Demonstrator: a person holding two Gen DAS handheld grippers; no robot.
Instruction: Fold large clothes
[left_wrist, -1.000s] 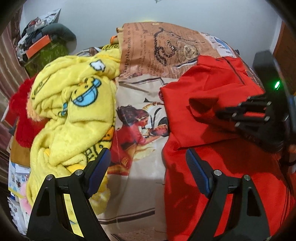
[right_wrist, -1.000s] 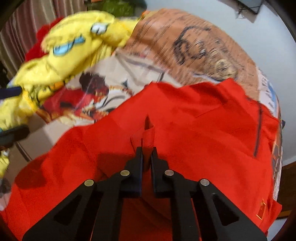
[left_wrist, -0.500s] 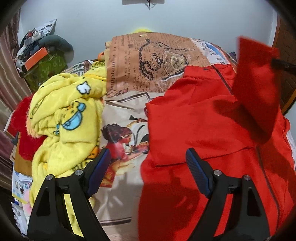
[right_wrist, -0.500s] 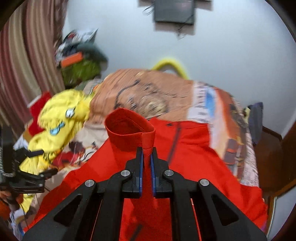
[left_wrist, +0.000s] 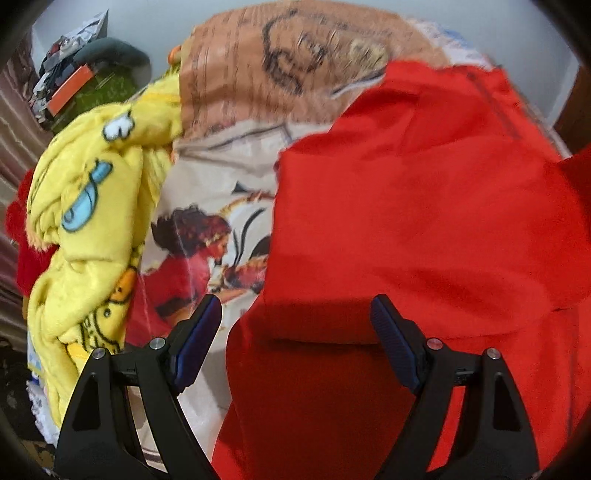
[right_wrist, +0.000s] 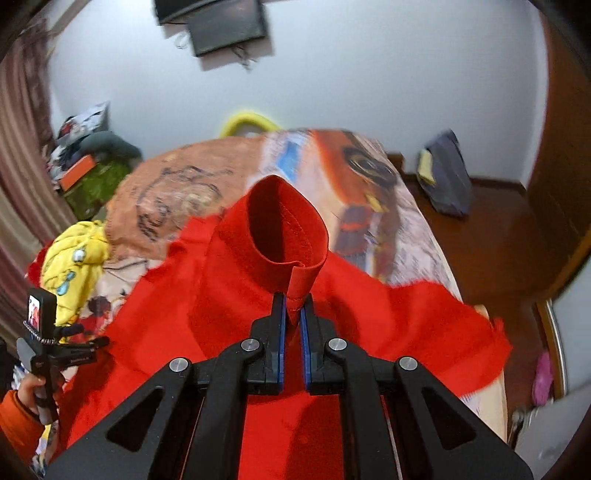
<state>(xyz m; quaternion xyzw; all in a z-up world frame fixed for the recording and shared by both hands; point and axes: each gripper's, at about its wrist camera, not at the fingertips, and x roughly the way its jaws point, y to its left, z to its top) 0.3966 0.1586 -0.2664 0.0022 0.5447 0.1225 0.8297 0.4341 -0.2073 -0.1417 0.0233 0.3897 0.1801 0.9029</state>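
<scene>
A large red garment lies spread over the right side of a bed. My right gripper is shut on the cuff of its sleeve and holds the sleeve lifted above the garment's body; the cuff opening gapes toward the camera. My left gripper hangs open just above the garment's left edge, nothing between its blue pads. In the right wrist view the left gripper's body shows at the lower left, held by a hand in an orange sleeve.
A crumpled yellow cartoon blanket fills the bed's left side, red plush beyond it. The printed bedsheet shows between blanket and garment. A cluttered stand is at the back left, a dark bag on the floor right.
My right gripper has lifted the red sleeve off the garment and carried it up and to the right, rolling as it went. The left gripper has sunk closer to the garment's left edge.
</scene>
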